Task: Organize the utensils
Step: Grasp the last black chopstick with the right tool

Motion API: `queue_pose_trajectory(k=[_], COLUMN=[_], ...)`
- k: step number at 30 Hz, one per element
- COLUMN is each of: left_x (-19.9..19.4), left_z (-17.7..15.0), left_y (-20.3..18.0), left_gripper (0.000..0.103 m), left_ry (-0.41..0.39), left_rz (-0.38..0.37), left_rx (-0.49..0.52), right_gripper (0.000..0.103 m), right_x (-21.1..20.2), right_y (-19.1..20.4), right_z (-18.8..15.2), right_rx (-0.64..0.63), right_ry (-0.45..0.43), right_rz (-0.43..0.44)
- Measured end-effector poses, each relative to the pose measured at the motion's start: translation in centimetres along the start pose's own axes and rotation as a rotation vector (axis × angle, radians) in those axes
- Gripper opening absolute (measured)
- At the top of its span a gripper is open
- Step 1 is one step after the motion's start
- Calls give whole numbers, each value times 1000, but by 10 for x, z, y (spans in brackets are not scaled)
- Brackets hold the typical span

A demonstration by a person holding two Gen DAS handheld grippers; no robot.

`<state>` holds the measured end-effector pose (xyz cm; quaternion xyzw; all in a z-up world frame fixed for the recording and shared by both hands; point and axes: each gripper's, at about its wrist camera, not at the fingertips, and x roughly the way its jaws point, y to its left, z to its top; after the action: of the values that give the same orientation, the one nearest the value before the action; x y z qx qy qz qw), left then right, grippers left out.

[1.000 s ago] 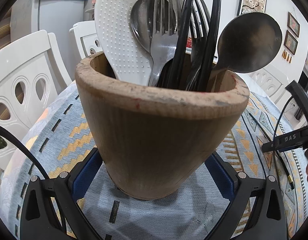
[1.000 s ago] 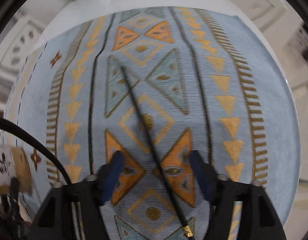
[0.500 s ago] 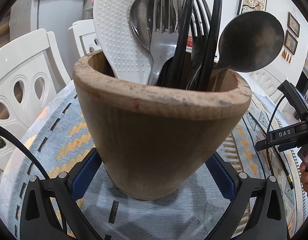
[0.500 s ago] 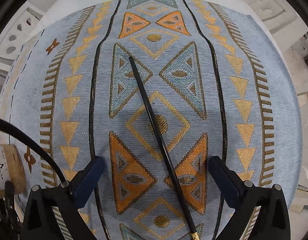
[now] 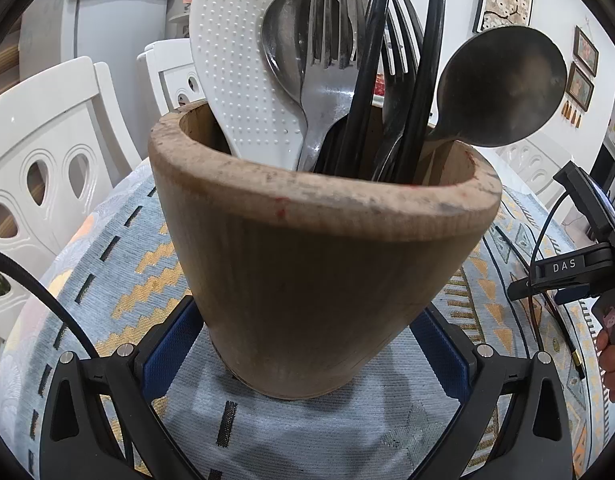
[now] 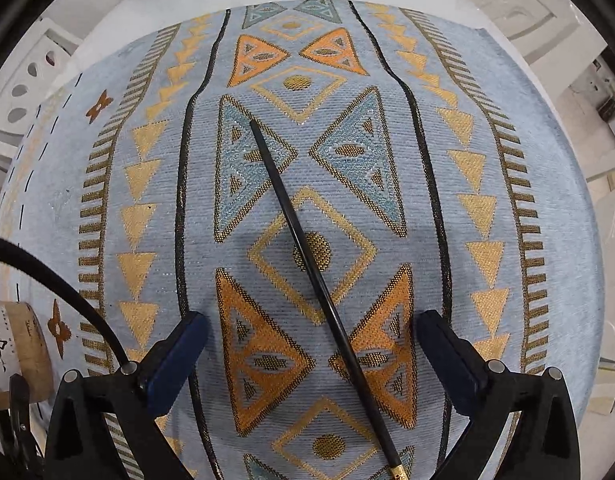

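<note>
The right gripper (image 6: 309, 354) points straight down, its jaws just spread wide over a black chopstick (image 6: 319, 284) lying loose on the cloth (image 6: 487, 128). The left gripper (image 5: 303, 354) clamps the wooden cup (image 5: 307, 272) of cutlery.

A black chopstick (image 6: 307, 268) lies diagonally mid-frame on the patterned cloth, while a wooden holder (image 5: 319, 264) centre frame stands packed with upright cutlery.

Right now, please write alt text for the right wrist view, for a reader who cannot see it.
A black chopstick lies diagonally on a patterned blue tablecloth, directly below the open right gripper, whose pads do not touch it. A wooden holder shows at the left edge.
</note>
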<state>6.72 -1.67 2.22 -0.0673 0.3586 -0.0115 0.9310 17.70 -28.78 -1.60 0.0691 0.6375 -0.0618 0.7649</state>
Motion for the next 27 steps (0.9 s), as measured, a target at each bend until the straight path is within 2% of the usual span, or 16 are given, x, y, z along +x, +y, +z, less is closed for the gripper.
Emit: queue_pose_trajectory(k=[2,5,6,7,9,13,15,16,19,24,27], left_x=[0,0,0,0,-1,-1,-1,-1,-1,-1,-1], left_z=[0,0,0,0,0,0,1,1,1,1,1], left_y=[0,0,0,0,0,-1,-1,-1,-1,-1,-1], left_gripper=[102,102,102,102,102,102,102,102,102,102,102], left_ry=[0,0,0,0,0,0,0,0,0,-1,0], left_rz=[0,1,1,1,1,1,0,0,0,0,1], left_rx=[0,1,1,1,0,0,0,0,-1,-1,-1], right_gripper=[103,88,79,62,43,32,11,7,6,5,5], right_x=[1,-7,-11,-15,-19,-19,-21,-22,-27,-38,-53], right_y=[5,14,20,28,38,47,44,42,35,13,1], right_z=[1,-2,-4,-6,-5,0,2,2,-2,-21,-40], right_rx=[6,-27,-56,-83,-117,-121,-103,-89,-39,63,127], right_ry=[0,-27,-40,-47,-40,-10,-3,4,7,-33,-86], right_rz=[0,-7,-17,-4,16,27,50,60,115,267,400])
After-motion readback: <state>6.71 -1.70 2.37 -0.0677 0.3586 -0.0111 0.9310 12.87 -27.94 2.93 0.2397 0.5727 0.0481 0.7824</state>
